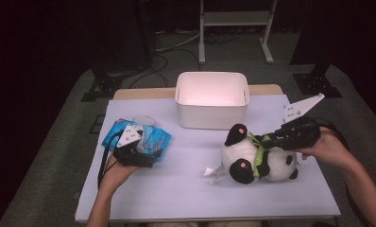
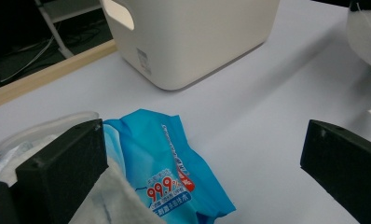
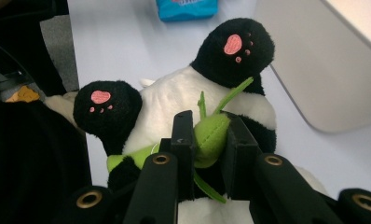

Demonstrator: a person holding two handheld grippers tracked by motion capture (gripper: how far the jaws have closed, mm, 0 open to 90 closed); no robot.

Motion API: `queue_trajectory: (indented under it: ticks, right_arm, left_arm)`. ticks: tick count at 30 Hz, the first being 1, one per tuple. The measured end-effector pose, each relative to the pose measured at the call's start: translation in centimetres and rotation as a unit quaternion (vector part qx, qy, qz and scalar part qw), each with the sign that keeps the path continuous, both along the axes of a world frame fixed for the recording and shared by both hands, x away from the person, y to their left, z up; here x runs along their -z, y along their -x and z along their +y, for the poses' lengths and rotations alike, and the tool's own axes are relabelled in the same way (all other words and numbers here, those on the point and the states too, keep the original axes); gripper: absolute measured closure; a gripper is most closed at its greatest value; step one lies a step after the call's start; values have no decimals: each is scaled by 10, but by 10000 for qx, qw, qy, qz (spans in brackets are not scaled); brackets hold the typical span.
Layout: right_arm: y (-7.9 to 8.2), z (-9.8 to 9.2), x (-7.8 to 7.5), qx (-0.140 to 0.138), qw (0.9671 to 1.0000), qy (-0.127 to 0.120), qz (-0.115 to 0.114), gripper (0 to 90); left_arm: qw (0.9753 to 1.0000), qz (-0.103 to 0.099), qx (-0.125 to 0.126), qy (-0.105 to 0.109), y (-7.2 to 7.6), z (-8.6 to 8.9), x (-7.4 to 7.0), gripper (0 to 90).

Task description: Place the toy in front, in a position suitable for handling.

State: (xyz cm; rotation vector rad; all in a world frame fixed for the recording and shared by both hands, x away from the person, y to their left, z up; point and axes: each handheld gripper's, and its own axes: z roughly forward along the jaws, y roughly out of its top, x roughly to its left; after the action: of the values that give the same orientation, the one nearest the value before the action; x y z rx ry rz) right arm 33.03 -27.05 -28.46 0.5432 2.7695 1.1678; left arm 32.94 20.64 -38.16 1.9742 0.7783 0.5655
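Pale lilac table (image 1: pixel 186 184), dark room and floor cables beyond its far edge.

Right gripper (image 3: pixel 210 135): jaws pinched narrow on the green bamboo piece (image 3: pixel 212 133) sewn to the panda plush's (image 1: pixel 259 156) belly. Panda lies on its back at about 4 o'clock from table centre, two black paws with pink pads raised. Right hand (image 1: pixel 325 146) wraps the gripper body from 3 o'clock. Small white tag on the table just beside the panda at 9 o'clock.

Left gripper (image 1: pixel 134 151): jaws spread wide, holding nothing. In the left gripper view one jaw rests against the blue wet-wipes pack (image 2: pixel 169 172), the other stands well apart over bare table. Pack lies at about 9 o'clock from table centre, its flap lid open.

White bin (image 1: pixel 212 99) stands at 12 o'clock, near the far edge, between the two grippers and apart from both.
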Motion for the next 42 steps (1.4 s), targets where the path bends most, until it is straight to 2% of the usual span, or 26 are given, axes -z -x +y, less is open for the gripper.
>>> queue_trajectory:
  ticks: [4,5,11,12,14,18,22,24,25,27,31,33,36,40,41,42]
  right_arm:
    - [-7,29,-6,-161,9998,100,35,763]
    - [-7,29,-6,-161,9998,100,35,763]
    - [-16,62,-9,-226,9995,142,164,763]
    - [-18,72,-10,-297,9993,116,174,762]
    - [-19,77,-11,-316,9992,118,195,762]
    - [-23,98,-9,-445,9985,245,217,762]
    - [-26,119,3,-487,9979,316,288,760]
    - [-29,128,14,-516,9977,337,281,757]
    - [-31,132,22,-549,9970,368,398,754]
    - [-30,137,33,-655,9959,439,446,741]
    - [-32,135,38,-652,9964,224,499,701]
    - [-33,130,38,-655,9961,117,585,639]
    - [-33,118,36,-567,9964,43,633,593]
    - [-33,106,32,-544,9968,-65,584,566]
    - [-32,101,31,-518,9968,-104,596,550]
    - [-31,91,28,-458,9976,-101,514,517]
  left_arm:
    - [10000,-9,-28,14,-1,2,0,0]
    - [10000,-11,-34,29,-1,3,0,0]
    - [10000,-28,-39,22,0,4,-2,0]
    - [10000,-24,-40,25,0,4,-2,0]
    - [10000,-25,-50,28,0,5,-2,0]
    - [10000,-7,-60,25,0,6,-2,0]
    - [10000,4,-66,41,-1,7,0,0]
    - [10000,-1,-61,42,-1,6,0,0]
    - [10000,1,-53,36,-1,6,0,0]
    - [10000,3,-47,21,-1,7,0,0]
    - [9999,92,-121,16,-2,8,1,0]
    - [9999,102,-135,19,-2,8,2,0]
    - [9999,94,-110,33,-2,7,2,0]
    - [9999,73,-94,4,-2,6,2,0]
    - [9999,77,-91,1,-2,6,2,0]
    - [9999,84,-81,-4,-2,6,2,0]
